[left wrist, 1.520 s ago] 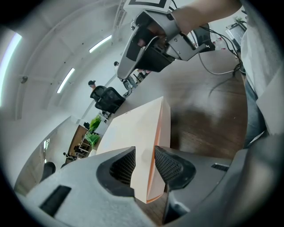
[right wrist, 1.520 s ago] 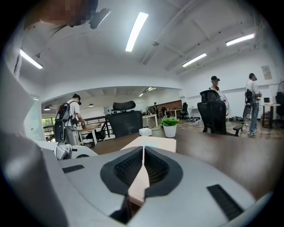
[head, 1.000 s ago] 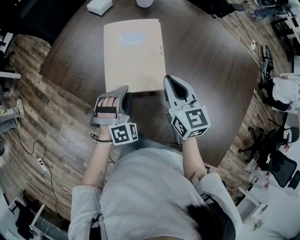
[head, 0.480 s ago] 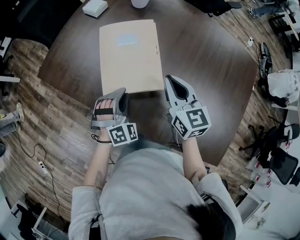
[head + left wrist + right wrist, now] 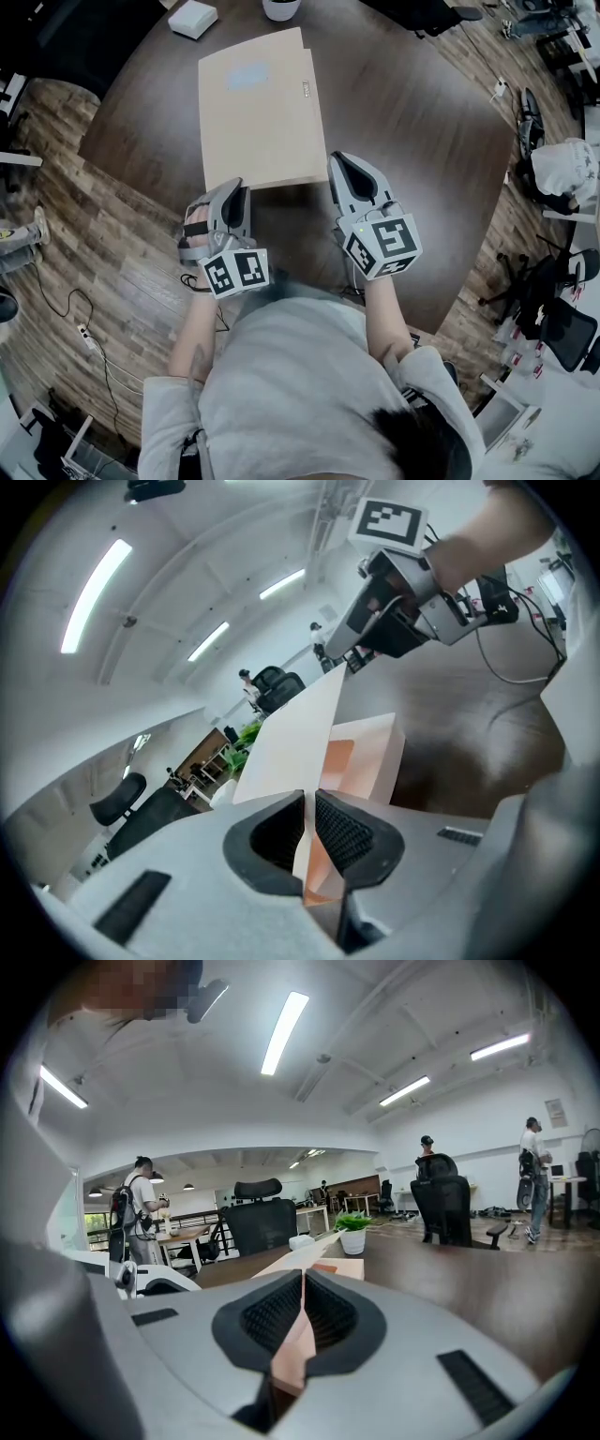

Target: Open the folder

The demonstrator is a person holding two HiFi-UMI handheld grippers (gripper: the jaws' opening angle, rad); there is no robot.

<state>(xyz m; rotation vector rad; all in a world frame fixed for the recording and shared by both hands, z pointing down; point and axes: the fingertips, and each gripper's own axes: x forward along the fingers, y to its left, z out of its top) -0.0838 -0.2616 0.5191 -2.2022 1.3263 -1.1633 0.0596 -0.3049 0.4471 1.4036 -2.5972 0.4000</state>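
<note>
One flat, tan, rectangular card folder [image 5: 258,122] lies lengthways on the dark, wood-grain, round-edged worktop [image 5: 412,141]. Its short near edge sits back from the worktop's near edge, where the person stands. Its front cover [image 5: 295,728] carries one pale rectangular label [image 5: 246,77] and one small tab [image 5: 305,89] by the long right edge.

Two grey moulded-plastic grippers work on it, each backed by one cube of black-and-white square markers. The left gripper [image 5: 234,190] has just been closing its jaws. Their ribbed black pads now pinch the thin front cover at the folder's near left corner. The cover stands lifted as a smooth stiff sheet, apart from the peach-coloured back panel [image 5: 361,761] beneath. The right gripper [image 5: 343,167] has its jaws pressed onto the folder's thin near right corner, low by the worktop.

At the worktop's far edge sit one white rectangular box [image 5: 192,16] and, right of it, one white round pot [image 5: 281,8]. In the right gripper view the pot holds one green leafy plant [image 5: 353,1223]. A wood-plank floor [image 5: 122,272] surrounds the worktop
</note>
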